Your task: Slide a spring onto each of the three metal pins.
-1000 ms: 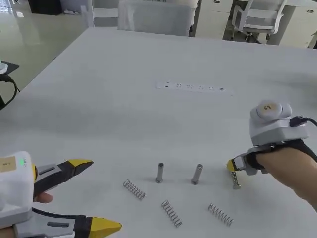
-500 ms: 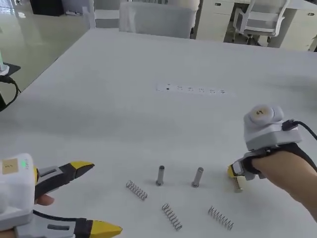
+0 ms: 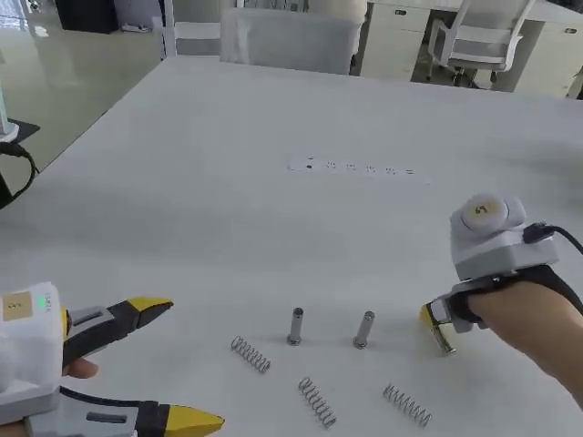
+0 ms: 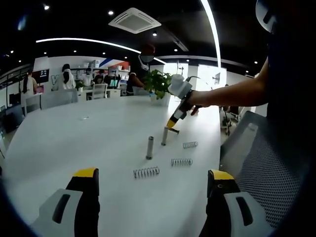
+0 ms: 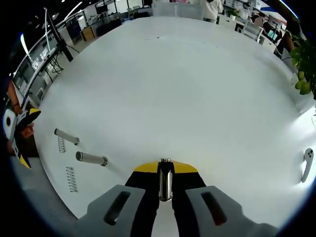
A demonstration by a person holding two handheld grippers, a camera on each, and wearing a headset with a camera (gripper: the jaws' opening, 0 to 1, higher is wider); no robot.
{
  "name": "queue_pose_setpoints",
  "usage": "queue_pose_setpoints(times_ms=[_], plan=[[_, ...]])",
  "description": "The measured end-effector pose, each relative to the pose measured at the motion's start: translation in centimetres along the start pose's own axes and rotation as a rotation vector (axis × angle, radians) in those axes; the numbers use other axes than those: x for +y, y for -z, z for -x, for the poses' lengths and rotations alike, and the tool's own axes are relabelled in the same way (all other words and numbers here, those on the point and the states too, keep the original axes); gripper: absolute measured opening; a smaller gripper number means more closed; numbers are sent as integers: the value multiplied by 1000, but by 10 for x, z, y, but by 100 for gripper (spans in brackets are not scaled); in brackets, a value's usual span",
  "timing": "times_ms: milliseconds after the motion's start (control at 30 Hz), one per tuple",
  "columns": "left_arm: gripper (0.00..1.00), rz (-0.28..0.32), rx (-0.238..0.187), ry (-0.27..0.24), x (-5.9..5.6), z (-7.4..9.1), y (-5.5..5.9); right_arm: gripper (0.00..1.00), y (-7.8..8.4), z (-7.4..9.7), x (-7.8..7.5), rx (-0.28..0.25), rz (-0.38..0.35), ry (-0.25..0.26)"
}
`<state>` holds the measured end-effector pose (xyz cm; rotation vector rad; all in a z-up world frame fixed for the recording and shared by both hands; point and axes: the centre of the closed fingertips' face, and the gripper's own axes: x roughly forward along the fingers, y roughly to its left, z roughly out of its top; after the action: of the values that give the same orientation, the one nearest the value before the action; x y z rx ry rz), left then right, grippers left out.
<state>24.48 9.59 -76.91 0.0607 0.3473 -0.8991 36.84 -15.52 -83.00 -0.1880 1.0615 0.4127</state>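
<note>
Steel pin (image 5: 165, 180), likely rigid, smooth and light, is pinched along its shaft by the right gripper (image 3: 430, 319), right of two upright pins (image 3: 296, 326). Three springs (image 3: 316, 401) lie nearer; probably light and prone to rolling, best gripped gently mid-coil. Left gripper (image 3: 178, 361) is spread wide, near left.

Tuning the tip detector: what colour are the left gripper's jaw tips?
Yellow, with black behind them on the left gripper; clearest in the head view.

No readable text. Tan sticker (image 3: 15, 306) on left tool (image 3: 193, 361) at 8 o'clock and mark (image 3: 481, 211) atop right tool (image 3: 435, 323) at 4 o'clock were too blurred.
</note>
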Motion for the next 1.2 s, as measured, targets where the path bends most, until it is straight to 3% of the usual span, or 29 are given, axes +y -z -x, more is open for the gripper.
queue_pose_setpoints(times_ms=[333, 700, 1200], plan=[[88, -4, -2, 6, -2, -2, -1, 5, -7, 21, 3, -81, 13, -15], [88, -14, 1, 18, -6, -4, -3, 5, 3, 35, 10, -157, 48, -28], [87, -16, 7, 27, -9, -8, -5, 5, 3, 38, 8, -205, 111, -28]])
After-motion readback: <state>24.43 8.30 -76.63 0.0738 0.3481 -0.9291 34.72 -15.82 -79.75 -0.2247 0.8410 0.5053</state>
